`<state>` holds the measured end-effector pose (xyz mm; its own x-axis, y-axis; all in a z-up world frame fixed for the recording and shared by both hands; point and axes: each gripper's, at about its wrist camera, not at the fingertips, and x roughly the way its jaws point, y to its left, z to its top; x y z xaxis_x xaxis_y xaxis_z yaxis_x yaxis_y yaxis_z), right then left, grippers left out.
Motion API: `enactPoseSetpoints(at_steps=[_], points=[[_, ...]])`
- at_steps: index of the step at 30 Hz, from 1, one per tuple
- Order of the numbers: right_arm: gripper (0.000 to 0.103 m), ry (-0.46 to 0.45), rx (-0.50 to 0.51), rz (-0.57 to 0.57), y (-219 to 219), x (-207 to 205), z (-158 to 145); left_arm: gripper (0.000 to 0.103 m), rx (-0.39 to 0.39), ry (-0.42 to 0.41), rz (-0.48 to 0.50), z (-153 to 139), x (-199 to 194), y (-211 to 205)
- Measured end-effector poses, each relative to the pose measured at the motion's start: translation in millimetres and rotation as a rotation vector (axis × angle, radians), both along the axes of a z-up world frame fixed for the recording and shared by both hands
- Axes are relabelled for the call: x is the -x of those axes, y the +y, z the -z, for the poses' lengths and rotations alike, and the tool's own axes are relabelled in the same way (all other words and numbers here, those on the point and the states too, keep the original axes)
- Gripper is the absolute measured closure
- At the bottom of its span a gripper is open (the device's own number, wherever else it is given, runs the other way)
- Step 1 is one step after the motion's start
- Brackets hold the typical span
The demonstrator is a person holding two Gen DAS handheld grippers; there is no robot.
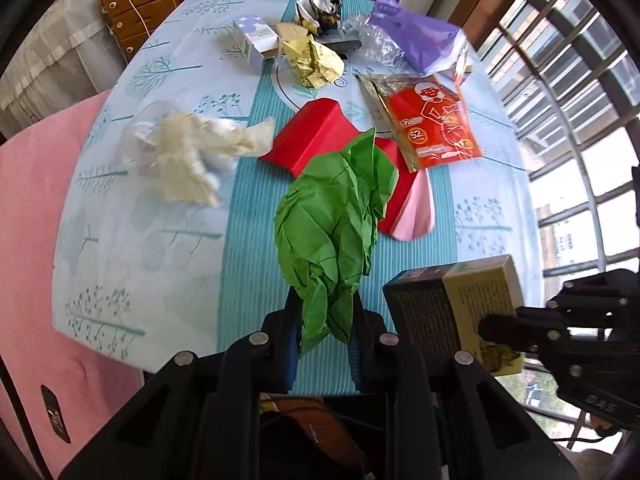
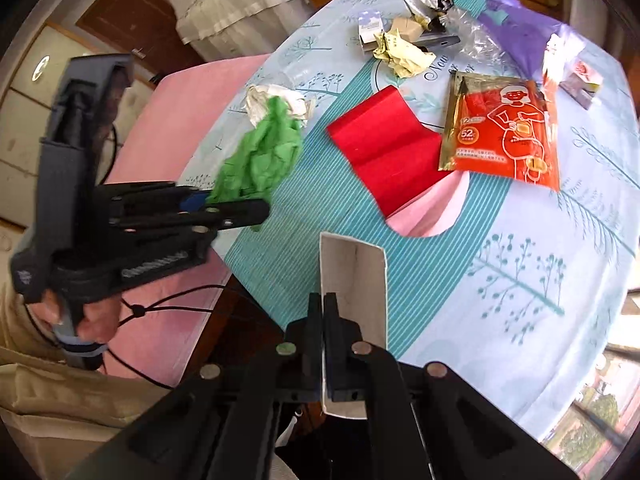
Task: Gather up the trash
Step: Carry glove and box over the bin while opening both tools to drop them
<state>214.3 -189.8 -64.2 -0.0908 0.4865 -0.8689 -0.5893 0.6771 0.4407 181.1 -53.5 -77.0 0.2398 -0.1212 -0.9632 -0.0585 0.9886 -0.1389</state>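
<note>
Left gripper [image 1: 324,336]: black two-finger gripper, clamped on the lower end of a crumpled sheet of green paper [image 1: 336,232]; seen from the side in the right wrist view [image 2: 240,210], held by a hand [image 2: 86,316] at its grip.
Crumpled green paper: raised clear of the bench, hanging in front of the red sheet.
Right gripper [image 2: 323,336]: black two-finger gripper, pinched tight on one wall of a small open cardboard box [image 2: 354,280]; in the left wrist view [image 1: 500,326] at the right edge, gripping the same box [image 1: 456,312], dark on one face and yellowish with print on the other.
Small cardboard box: lifted off the bench, open end toward the right wrist camera.
Bench [image 1: 160,240]: covered with a pale blue cloth printed with trees, a teal striped band down the middle.
Red folded sheet [image 2: 384,148]: flat on the bench centre, pink underside showing at its near edge.
Orange and gold foil sachet [image 2: 504,132]: flat, just beside the red sheet, overlapping its edge.
Crumpled white tissue [image 1: 192,156]: on the bench, left of the red sheet.
Crumpled yellow paper [image 1: 312,60]: toward the far edge, touching a small white and lilac carton [image 1: 256,40].
Crumpled silver foil wrapper [image 1: 320,8]: at the far edge.
Purple plastic bag [image 1: 416,36]: far right, with clear crumpled film beside it.
Pink surface [image 1: 36,240]: beside the bench, on the left.
</note>
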Motion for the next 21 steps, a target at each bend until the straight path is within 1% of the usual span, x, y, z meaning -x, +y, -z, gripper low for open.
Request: enactPoseSetpoints(at_steps=[4, 7, 8, 11, 12, 17, 19, 21], points=[[0.102, -0.026, 0.005, 0.062, 9, 32, -6, 0.086, 0.015, -0.019, 0.048, -10, 23, 21], [0.102, -0.063, 0.037, 0.122, 25, 57, -11, 0.086, 0.007, -0.031, 0.115, -15, 45, 37], [0.102, -0.072, 0.043, 0.140, 22, 64, -16, 0.086, 0.005, -0.035, 0.132, -16, 52, 42], [0.102, -0.099, 0.066, 0.214, 34, 90, -20, 0.086, -0.005, -0.058, 0.197, -18, 80, 58], [0.102, -0.104, 0.075, 0.228, 35, 97, -23, 0.086, -0.004, -0.064, 0.215, -17, 89, 62], [0.102, -0.107, 0.149, 0.294, 66, 143, -13, 0.086, -0.004, -0.080, 0.291, -1, 133, 78], [0.102, -0.118, 0.184, 0.313, 75, 159, -7, 0.086, 0.013, -0.064, 0.306, 10, 149, 84], [0.102, -0.104, 0.221, 0.324, 85, 172, 3, 0.086, 0.043, -0.032, 0.301, 21, 162, 91]])
